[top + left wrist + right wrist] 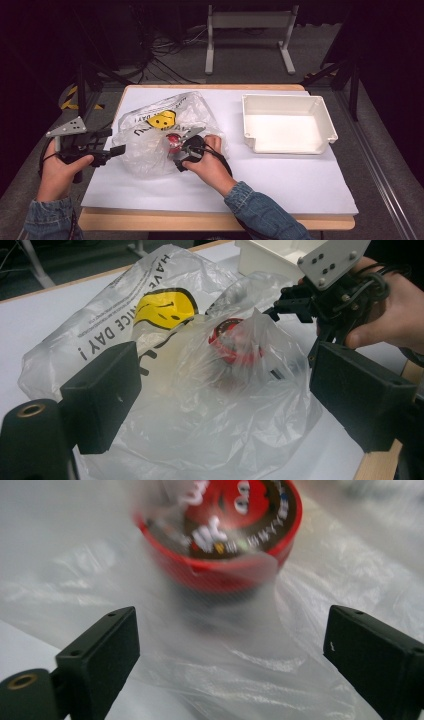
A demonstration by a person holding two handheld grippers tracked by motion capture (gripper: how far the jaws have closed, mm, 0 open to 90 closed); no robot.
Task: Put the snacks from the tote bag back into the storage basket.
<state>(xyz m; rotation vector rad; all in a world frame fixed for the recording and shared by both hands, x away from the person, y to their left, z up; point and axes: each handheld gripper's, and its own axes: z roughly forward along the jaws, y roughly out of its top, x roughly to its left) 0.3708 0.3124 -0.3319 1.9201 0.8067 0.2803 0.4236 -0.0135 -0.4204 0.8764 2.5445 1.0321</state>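
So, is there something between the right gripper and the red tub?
Yes. The red tub sits inside the clear plastic bag, and a layer of film lies in front of it. The right gripper is open, facing the tub through that film.

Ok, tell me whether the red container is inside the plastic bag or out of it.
Inside. The red container shows through the film of the plastic bag, which drapes over it on all sides.
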